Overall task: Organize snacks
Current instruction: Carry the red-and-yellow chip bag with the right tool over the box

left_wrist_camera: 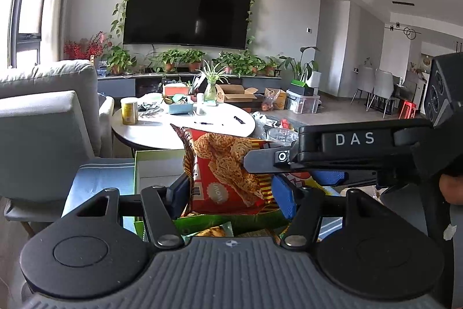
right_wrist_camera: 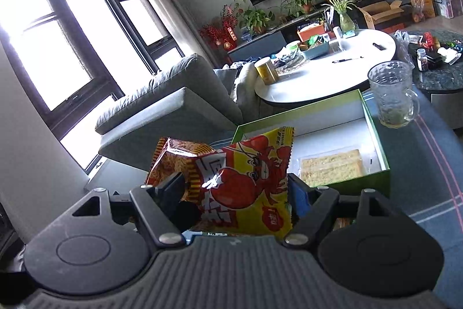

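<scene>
1. Two snack packets are up in the air, one in each gripper, above a green box (right_wrist_camera: pixel 373 135) that sits on a blue cloth with pink and white lines.
2. The left gripper (left_wrist_camera: pixel 228 187) is closed on a red noodle-snack packet (left_wrist_camera: pixel 222 173); its blue pads press the packet from both sides, and the packet stands on end, long axis roughly upright, top edge leaning left.
3. The right gripper (right_wrist_camera: pixel 237 193) clamps a yellow-and-red crayfish packet (right_wrist_camera: pixel 246 187), jaws set fairly wide around it; this packet also stands upright, its crimped top edge uppermost.
4. In the left wrist view the right gripper's black arm crosses just in front of the red packet, so the two tools are close together.
5. The box is open-topped, with a pale cracker pack (right_wrist_camera: pixel 330 167) lying flat at its near wall and bare white floor behind it.
6. A glass mug (right_wrist_camera: pixel 390 94) stands just beside the box's far right corner.
7. A round white table (right_wrist_camera: pixel 318 77) lies beyond the box's far edge, with a grey sofa (right_wrist_camera: pixel 162 109) to the left.
</scene>
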